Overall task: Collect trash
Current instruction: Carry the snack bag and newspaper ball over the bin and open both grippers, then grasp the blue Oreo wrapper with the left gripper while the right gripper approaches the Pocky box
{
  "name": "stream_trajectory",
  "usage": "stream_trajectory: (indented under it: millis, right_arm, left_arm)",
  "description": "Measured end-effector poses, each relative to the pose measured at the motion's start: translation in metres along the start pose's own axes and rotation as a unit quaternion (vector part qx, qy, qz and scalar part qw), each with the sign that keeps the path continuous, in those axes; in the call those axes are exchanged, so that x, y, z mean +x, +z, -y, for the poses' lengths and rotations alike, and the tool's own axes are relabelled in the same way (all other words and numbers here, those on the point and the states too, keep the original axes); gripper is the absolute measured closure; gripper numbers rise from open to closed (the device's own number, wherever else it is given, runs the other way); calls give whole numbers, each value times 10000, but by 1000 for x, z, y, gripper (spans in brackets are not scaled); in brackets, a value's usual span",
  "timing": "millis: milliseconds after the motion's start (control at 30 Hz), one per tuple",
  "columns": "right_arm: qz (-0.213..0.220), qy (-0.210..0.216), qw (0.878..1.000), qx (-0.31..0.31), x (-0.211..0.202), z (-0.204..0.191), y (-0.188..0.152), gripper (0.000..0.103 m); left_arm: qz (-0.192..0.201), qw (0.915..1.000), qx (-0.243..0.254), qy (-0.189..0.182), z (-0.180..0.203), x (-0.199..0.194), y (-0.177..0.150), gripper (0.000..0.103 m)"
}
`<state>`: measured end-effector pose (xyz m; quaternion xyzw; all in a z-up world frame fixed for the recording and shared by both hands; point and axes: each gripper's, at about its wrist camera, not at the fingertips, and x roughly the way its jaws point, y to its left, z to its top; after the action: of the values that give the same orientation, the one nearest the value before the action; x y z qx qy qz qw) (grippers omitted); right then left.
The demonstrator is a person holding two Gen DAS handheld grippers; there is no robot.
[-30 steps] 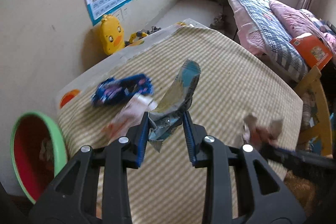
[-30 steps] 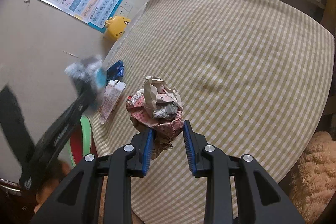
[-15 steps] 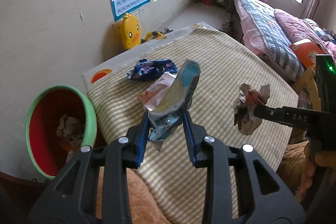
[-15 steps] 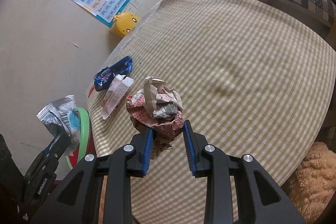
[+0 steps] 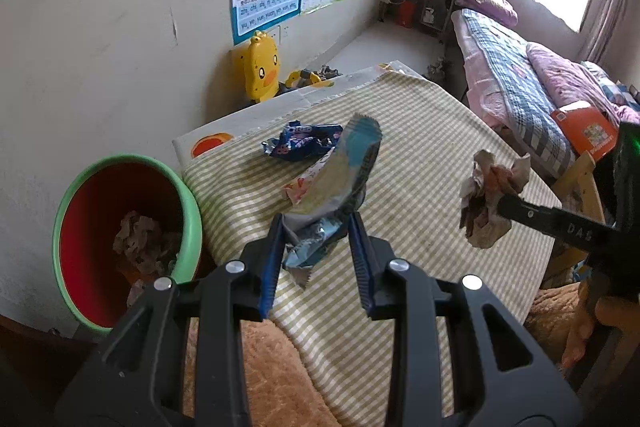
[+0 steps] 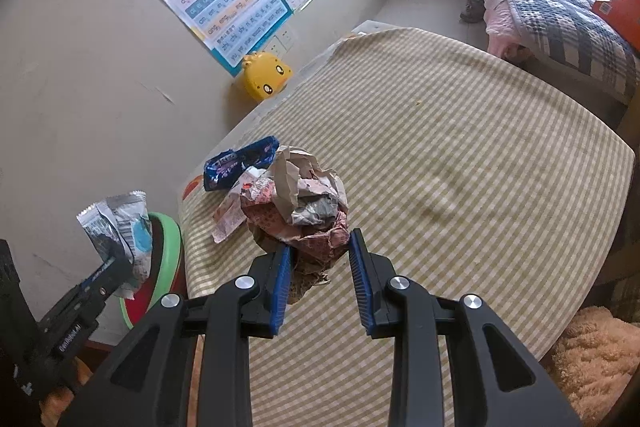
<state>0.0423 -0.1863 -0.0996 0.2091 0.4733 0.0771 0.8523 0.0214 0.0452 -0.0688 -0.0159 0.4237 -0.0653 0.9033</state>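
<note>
the left gripper (image 5: 316, 247) pinches a crumpled silver-blue foil wrapper (image 5: 340, 183), its length pointing up and away; the green-rimmed red bin (image 5: 120, 227) sits down-left, nearer this hand than the right gripper (image 6: 318, 259), clamped on a crumpled paper ball (image 6: 304, 203).

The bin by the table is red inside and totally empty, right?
Not quite. The bin beside the table is red inside, but it is not empty: the left wrist view shows crumpled paper already lying in it.
</note>
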Motion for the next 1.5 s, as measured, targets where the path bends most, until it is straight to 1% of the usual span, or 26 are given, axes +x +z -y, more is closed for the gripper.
stream_trajectory:
  millis: [133, 367, 433, 533, 633, 733, 833, 933, 1100, 1167, 1200, 1233, 1267, 1300, 1367, 1400, 1467, 1500]
  right_arm:
    - [-46, -13, 9998, -178, 4, -10, -4, 75]
    - [-204, -24, 9988, -448, 15, -30, -15, 75]
    - [-273, 91, 9983, -502, 17, -42, -16, 75]
    - [-260, 256, 9960, -812, 19, -71, -16, 74]
    - [-322, 534, 9932, -980, 27, -100, -18, 72]
    - [-489, 736, 9894, -1156, 41, -129, -21, 72]
    - [-663, 847, 9848, -1361, 57, -157, -25, 72]
    - [-830, 994, 9811, -1440, 73, -179, -29, 72]
    - [-1075, 1244, 9724, -1656, 100, -223, -33, 72]
    - [-1143, 1323, 9692, -1736, 109, -238, -34, 71]
    - [-1169, 1362, 9676, -1777, 113, -246, -35, 69]
    - [-1196, 1401, 9663, -1798, 118, -253, -36, 55]
    - [-1234, 1458, 9651, -1792, 123, -259, -37, 43]
    - [-1226, 1497, 9650, -1772, 125, -262, -37, 33]
    - [-1143, 1492, 9663, -1759, 128, -263, -36, 32]
    - [-1095, 1372, 9685, -1766, 129, -260, -35, 32]
    - [-957, 953, 9783, -1570, 135, -240, -27, 31]
    - [-875, 744, 9849, -1297, 136, -224, -22, 31]
  left_arm:
    - [14, 9999, -151, 22, -12, -2, -2, 72]
    - [-2, 9990, -430, 148, -44, -2, -9, 72]
    - [2, 9984, -504, 253, -55, -1, -11, 72]
    - [-7, 9967, -710, 396, -77, 0, -14, 72]
    - [-5, 9944, -869, 607, -101, -1, -19, 72]
    - [-80, 9902, -1103, 850, -132, 1, -27, 72]
    - [-172, 9862, -1312, 993, -157, 3, -36, 72]
    - [-284, 9803, -1578, 1155, -183, 5, -47, 72]
    - [-390, 9718, -1903, 1339, -215, 8, -58, 72]
    - [-413, 9676, -2048, 1415, -226, 8, -63, 68]
    - [-416, 9662, -2107, 1428, -229, 8, -65, 63]
    - [-431, 9651, -2155, 1421, -232, 9, -67, 60]
    - [-456, 9639, -2206, 1422, -235, 11, -69, 52]
    - [-470, 9631, -2242, 1415, -237, 12, -72, 47]
    - [-519, 9624, -2272, 1397, -241, 14, -76, 47]
    - [-543, 9622, -2273, 1397, -242, 15, -77, 47]
    - [-577, 9615, -2299, 1388, -244, 18, -80, 47]
    - [-579, 9614, -2321, 1361, -246, 19, -80, 46]
